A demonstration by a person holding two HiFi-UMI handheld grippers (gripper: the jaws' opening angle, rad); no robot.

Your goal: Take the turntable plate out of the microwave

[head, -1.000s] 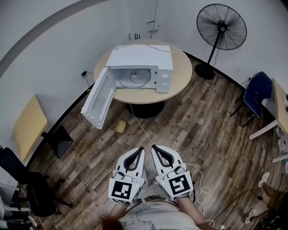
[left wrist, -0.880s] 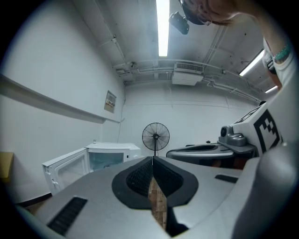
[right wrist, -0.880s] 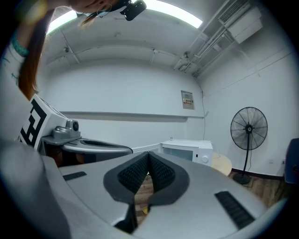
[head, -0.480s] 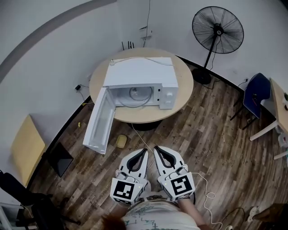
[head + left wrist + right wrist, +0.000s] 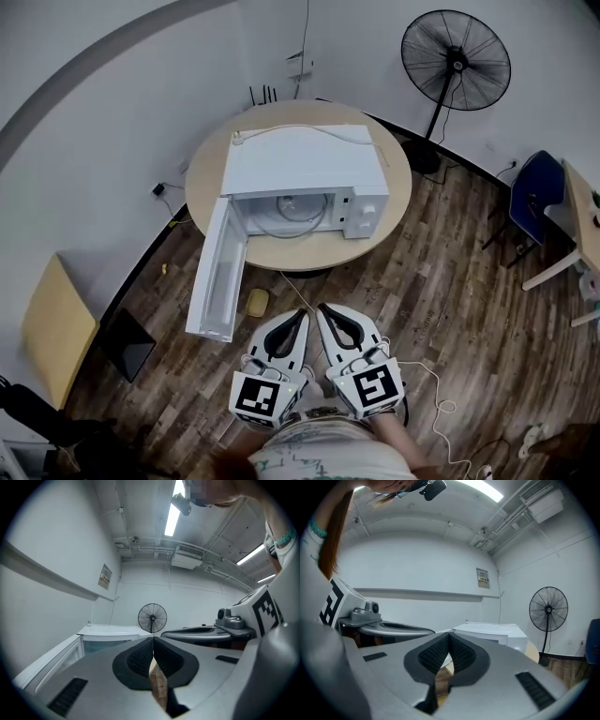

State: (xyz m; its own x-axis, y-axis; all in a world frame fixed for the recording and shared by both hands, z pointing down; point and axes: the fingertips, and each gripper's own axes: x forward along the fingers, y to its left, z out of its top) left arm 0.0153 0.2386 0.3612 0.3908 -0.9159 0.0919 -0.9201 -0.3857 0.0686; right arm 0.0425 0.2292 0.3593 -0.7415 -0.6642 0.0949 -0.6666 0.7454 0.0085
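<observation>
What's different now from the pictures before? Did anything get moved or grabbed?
The person walked closer to the round table: the microwave looks nearer in the head view. Nothing was grabbed or let go. The left gripper and right gripper stayed shut, empty, side by side. The door stayed open, the turntable plate still inside.

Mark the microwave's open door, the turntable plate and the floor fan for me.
White microwave door (image 5: 217,272), swung open: head view, middle of its inner panel.
Round glass turntable plate (image 5: 292,217): head view, its surface inside the cavity.
Black pedestal fan (image 5: 456,59): head view, hub of its grille.
</observation>
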